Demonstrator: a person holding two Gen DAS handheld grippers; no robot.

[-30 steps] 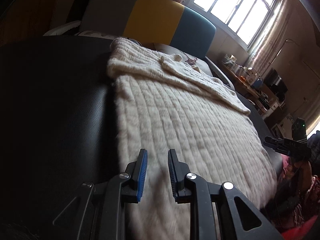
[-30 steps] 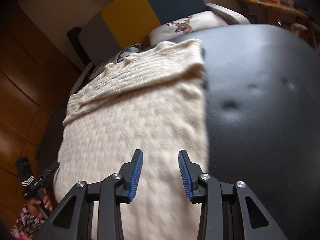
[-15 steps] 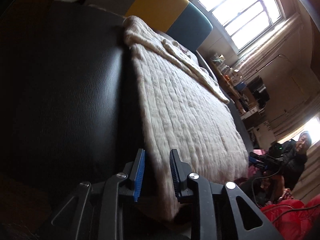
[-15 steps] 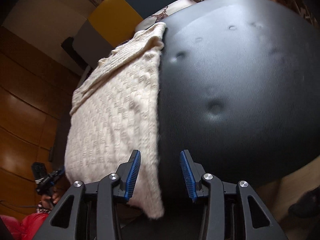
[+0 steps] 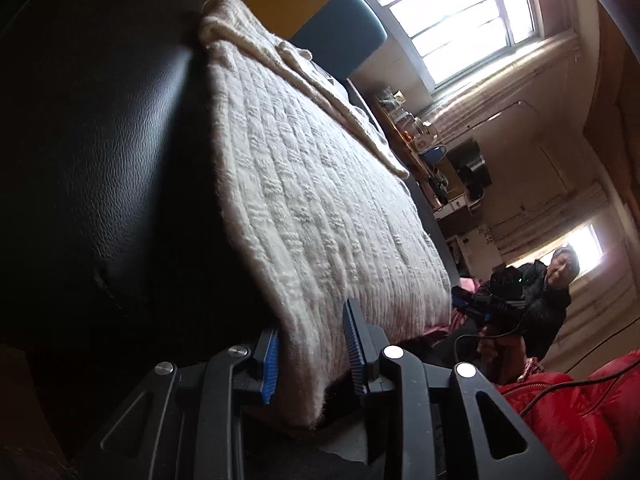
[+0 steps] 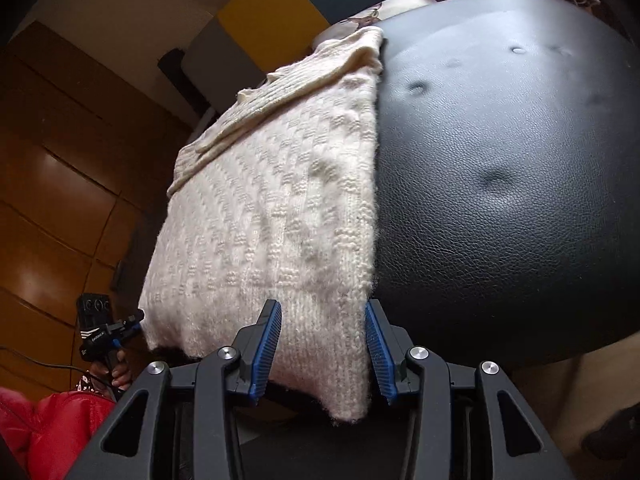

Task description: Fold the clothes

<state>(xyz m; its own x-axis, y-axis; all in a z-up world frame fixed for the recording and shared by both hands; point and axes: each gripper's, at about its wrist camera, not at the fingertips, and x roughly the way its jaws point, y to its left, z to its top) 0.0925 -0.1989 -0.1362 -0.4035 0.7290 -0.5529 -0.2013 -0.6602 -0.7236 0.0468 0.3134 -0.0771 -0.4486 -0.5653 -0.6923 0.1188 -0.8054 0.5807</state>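
Left gripper: I've dropped lower; my jaws now straddle the sweater hem corner, open
Right gripper: likewise, open around the other corner

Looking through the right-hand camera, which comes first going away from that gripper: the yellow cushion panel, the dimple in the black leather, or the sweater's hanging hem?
From the right gripper, in the right wrist view:
1. Sweater hem, hanging between the open jaws.
2. Leather dimple, up and to the right on the black seat.
3. Yellow panel, at the top, beyond the sweater's far end.
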